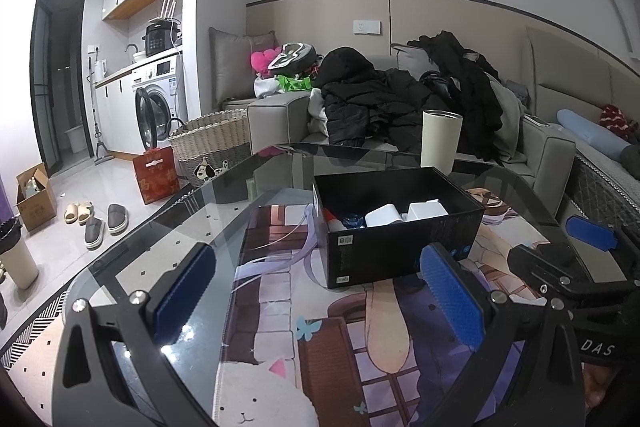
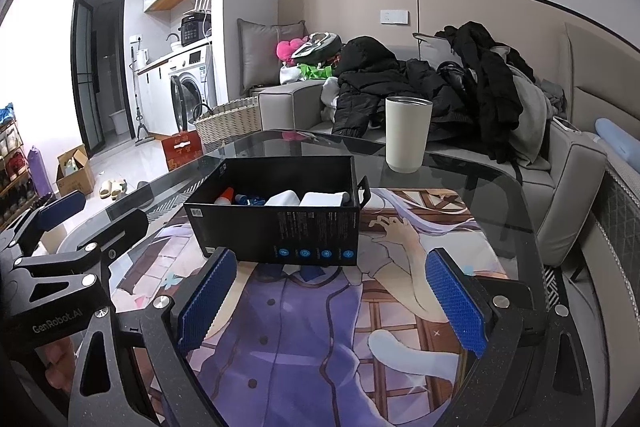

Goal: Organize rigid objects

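We see a tall cream cylindrical tumbler [image 2: 408, 134] standing upright on the glass-topped table [image 1: 168, 227], near its far edge. Behind it a grey sofa [image 1: 276, 115] is heaped with black jackets [image 1: 372, 99]. A woven wicker basket [image 1: 212, 143] sits on the floor beside a white front-loading washing machine [image 1: 158, 99].

A glass worktop [image 2: 460, 179] is covered across its middle by a printed mat [image 2: 304, 307], on which a black box [image 2: 280, 215] is set toward 12 o'clock, while a cream tumbler [image 2: 408, 135] is stood upright on bare glass at 1 o'clock.
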`<state>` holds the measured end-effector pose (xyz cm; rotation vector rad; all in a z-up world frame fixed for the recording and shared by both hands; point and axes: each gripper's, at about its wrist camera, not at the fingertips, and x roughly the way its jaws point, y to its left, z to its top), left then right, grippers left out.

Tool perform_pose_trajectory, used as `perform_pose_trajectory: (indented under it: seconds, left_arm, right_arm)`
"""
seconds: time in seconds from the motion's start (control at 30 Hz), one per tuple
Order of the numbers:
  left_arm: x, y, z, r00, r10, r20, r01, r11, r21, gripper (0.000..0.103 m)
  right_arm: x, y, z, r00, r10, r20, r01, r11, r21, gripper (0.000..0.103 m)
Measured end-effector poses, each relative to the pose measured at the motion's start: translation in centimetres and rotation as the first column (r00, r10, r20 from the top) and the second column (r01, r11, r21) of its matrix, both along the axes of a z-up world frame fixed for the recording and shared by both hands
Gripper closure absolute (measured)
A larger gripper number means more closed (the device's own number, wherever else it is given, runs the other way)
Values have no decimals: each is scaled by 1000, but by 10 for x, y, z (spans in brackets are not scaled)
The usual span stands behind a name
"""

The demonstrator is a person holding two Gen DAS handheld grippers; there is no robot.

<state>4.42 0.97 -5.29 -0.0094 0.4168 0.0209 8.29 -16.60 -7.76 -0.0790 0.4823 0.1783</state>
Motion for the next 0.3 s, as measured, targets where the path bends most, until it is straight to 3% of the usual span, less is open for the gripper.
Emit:
perform_pose_trajectory:
  seconds: [0.3]
  left_arm:
    - [-1,-3,-1,1000,-5,-1,5,1000,6,0]
  right_arm:
    - [-1,0,0,1000,1,-1,-1,1000,0,6]
